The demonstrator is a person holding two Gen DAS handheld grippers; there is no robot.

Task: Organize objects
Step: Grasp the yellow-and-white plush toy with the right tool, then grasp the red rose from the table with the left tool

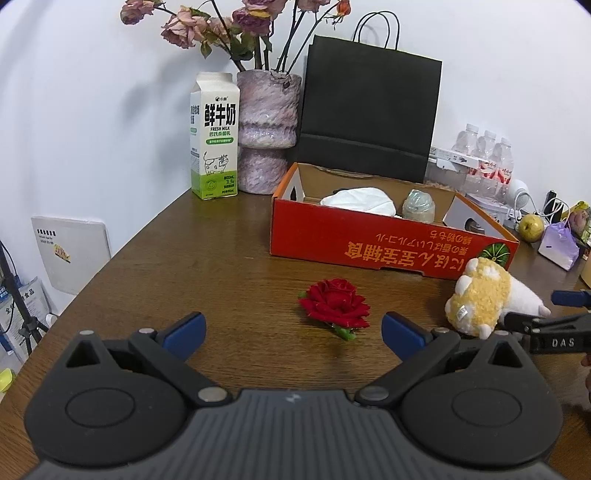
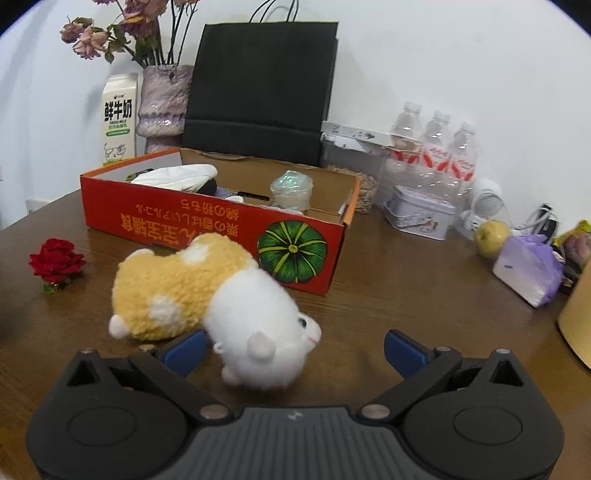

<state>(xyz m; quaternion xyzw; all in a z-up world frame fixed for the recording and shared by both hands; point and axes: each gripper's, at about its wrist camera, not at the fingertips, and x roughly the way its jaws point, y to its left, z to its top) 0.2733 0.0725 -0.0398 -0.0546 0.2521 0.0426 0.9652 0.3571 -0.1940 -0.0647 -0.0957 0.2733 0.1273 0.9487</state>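
A milk carton (image 1: 215,136) stood at the table's (image 1: 207,266) far edge, just beside a purple vase (image 1: 266,129) of dried roses (image 1: 218,29). A black paper bag (image 1: 369,110) leaned against the wall. Toward the right edge stood water bottles (image 2: 436,147), a tin (image 2: 419,218) and perhaps a pear (image 2: 491,238).

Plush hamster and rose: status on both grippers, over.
Left gripper open, rose lying just ahead. Right gripper open, plush hamster on its side, head between the fingers. Red box behind; nothing blocking.

Home: flower vase (image 1: 266,133), milk carton (image 1: 214,136)
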